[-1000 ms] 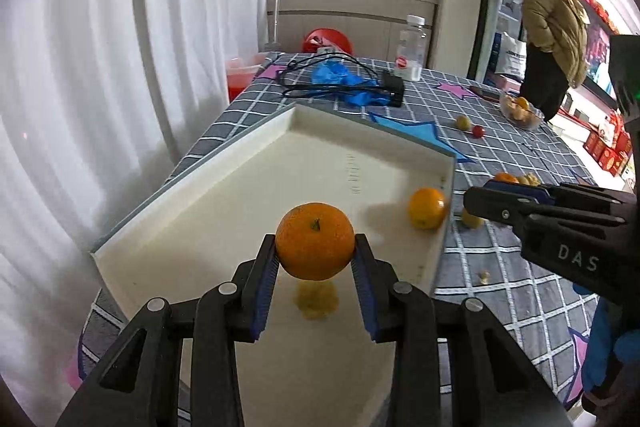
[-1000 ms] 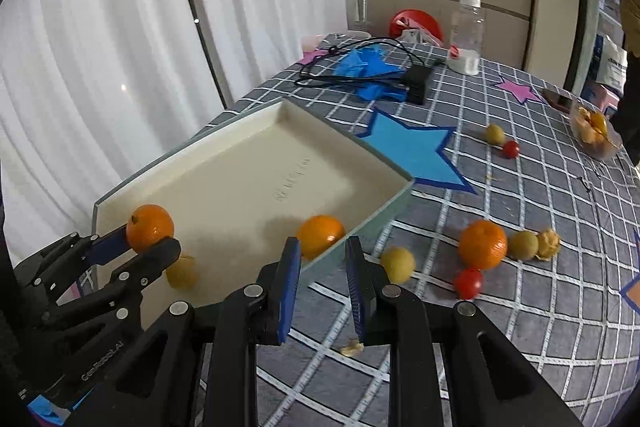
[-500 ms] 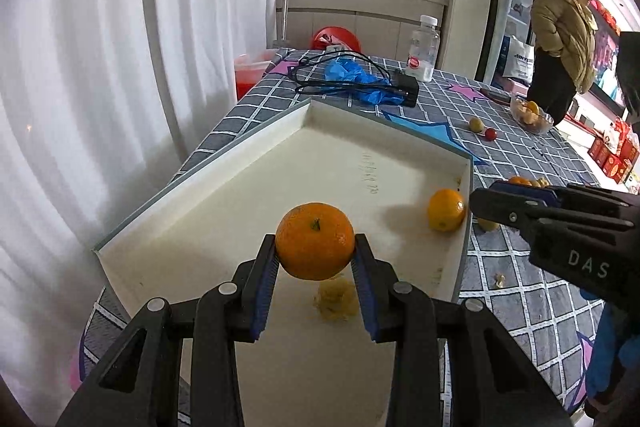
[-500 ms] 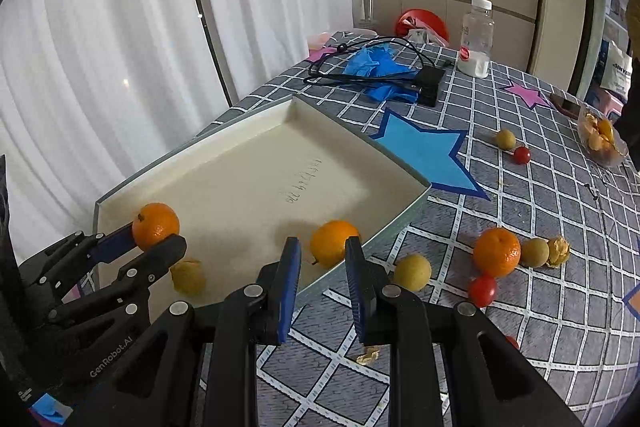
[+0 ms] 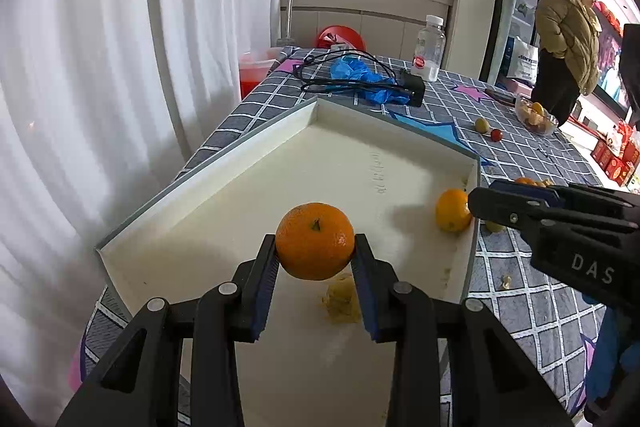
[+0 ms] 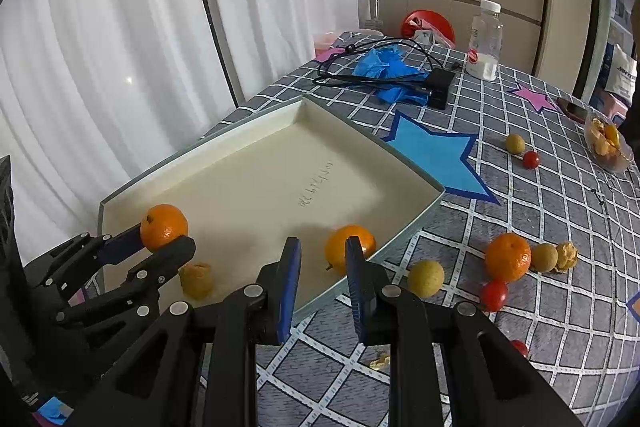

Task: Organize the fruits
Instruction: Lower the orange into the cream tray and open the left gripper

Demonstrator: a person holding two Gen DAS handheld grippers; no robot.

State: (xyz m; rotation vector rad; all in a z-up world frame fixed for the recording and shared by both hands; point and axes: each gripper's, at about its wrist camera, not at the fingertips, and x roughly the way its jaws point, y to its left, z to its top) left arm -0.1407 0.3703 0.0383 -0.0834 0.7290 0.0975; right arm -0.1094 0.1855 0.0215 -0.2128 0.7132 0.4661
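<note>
The left gripper [image 5: 315, 263] grips an orange [image 5: 315, 241] over the tray [image 5: 208, 183]; lower it near the floor before opening, while the right gripper [image 6: 323, 281] waits empty, jaws slightly apart.

Three oranges: one [image 5: 315, 241] between the left jaws, one [image 6: 349, 247] in the tray [image 6: 224, 163] just ahead of the right jaws, one [image 6: 508, 257] on the cloth to their right. Three cherry tomatoes: [image 6: 493, 295], [image 6: 531, 159], [image 6: 520, 348]. Three small yellow-green fruits: [image 6: 425, 278], [image 6: 543, 257], [image 6: 515, 143]. Two husked fruits: [image 6: 195, 279], [image 6: 567, 255]. One bottle [image 6: 485, 41].
</note>
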